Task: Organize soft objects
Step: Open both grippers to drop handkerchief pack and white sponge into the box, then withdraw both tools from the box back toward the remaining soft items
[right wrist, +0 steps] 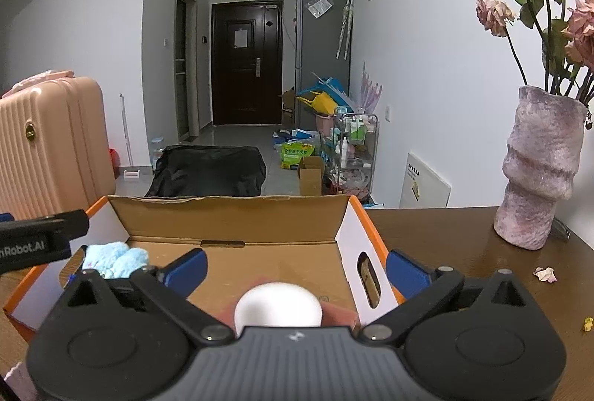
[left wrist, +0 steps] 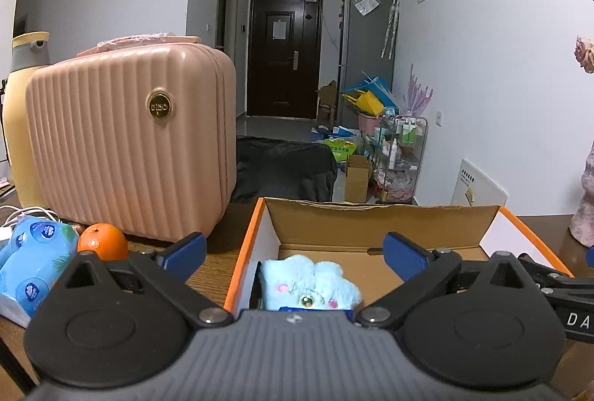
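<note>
Materials and surfaces around the two grippers

The box ahead of the left gripper is matt brown cardboard with white coated sides and orange edges; the plush toy between its fingers is fluffy light-blue cloth. The desk right of the right gripper is dark wood with visible grain and slight shine. The vase looks rough and matt, the suitcase glossy ribbed pink plastic.

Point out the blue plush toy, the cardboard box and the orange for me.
blue plush toy (left wrist: 310, 284): left wrist view, on its face.
cardboard box (right wrist: 230, 219): right wrist view, on the far inner wall.
orange (left wrist: 103, 241): left wrist view, on its upper skin.
</note>
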Tool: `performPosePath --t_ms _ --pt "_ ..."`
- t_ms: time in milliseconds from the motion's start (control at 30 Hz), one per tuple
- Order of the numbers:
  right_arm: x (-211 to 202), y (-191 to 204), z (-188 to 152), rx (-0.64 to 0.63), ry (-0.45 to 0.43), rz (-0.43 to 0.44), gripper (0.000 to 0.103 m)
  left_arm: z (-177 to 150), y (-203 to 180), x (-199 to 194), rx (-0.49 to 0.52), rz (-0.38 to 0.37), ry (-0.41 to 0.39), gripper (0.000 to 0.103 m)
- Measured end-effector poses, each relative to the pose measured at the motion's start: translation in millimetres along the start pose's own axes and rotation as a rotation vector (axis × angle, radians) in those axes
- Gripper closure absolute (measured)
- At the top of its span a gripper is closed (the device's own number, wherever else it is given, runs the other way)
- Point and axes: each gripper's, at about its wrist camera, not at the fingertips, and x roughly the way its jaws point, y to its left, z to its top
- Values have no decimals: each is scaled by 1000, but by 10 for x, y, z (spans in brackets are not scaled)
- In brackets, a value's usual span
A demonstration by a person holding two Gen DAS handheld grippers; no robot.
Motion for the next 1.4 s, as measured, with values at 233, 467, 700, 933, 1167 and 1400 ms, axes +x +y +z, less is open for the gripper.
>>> performPosePath --t_ms 233,467,700,933,1167,1400 --pt "0 -2 1 1 1 -4 0 4 4 -13 1 3 -2 0" --pt "-12 -5 -1 3 -1 1 0 4 11 -19 0 2 1 0" --pt "-123 -16 -22 -2 -16 8 0 -9 30 -97 2 11 -5 0" --pt "-291 -27 -82 -8 -27 13 0 -47 67 -269 6 25 -24 0" --pt "-511 -40 -173 -7 -46 19 0 -97 127 -458 -2 25 -38 0" --pt "-746 -72 -281 -9 -64 26 0 -174 175 -647 6 17 -53 0"
